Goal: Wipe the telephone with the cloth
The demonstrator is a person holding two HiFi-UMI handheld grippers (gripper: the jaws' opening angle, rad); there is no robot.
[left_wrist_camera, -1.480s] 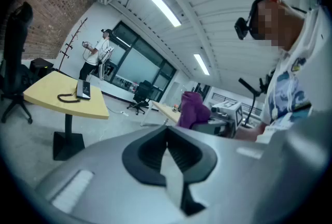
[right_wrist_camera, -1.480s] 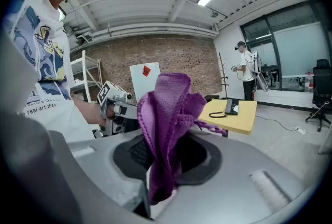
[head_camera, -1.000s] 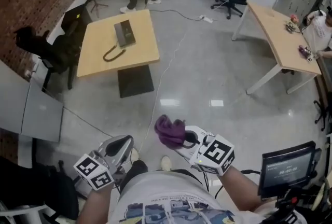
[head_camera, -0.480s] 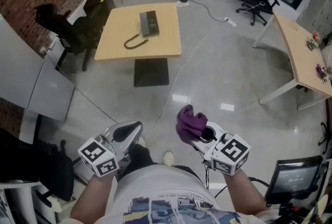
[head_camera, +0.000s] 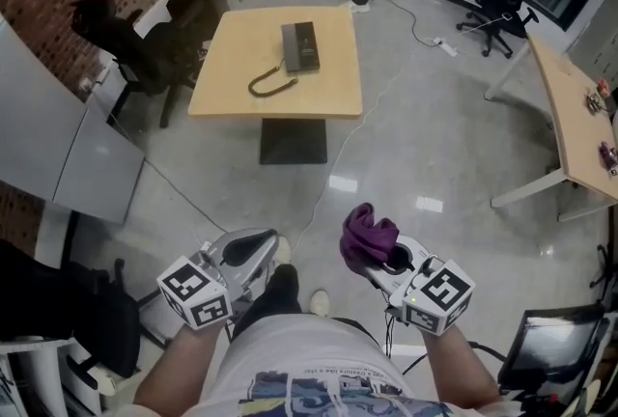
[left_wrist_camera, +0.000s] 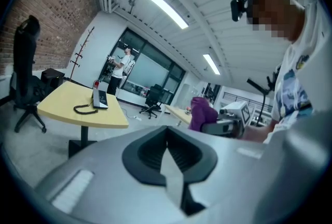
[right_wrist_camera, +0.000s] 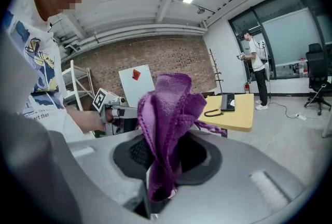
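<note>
Table: a pale wooden table (head_camera: 232, 82) stands well ahead of both grippers, across the floor.
Telephone: a dark telephone (head_camera: 300, 46) lies on the table's far half with its cord (head_camera: 272, 84) curled just beside it. It is well apart from both grippers, and its keys are too small to make out.
Left gripper: the left gripper (left_wrist_camera: 168, 158) has its jaws pressed together, with nothing between them.
Right gripper: the right gripper (right_wrist_camera: 155, 186) is clamped on the cloth, its jaw tips buried under the fabric.
Cloth: the purple cloth (right_wrist_camera: 168, 114) is bunched and stands up out of the right jaws, its lower end hidden between them.
</note>
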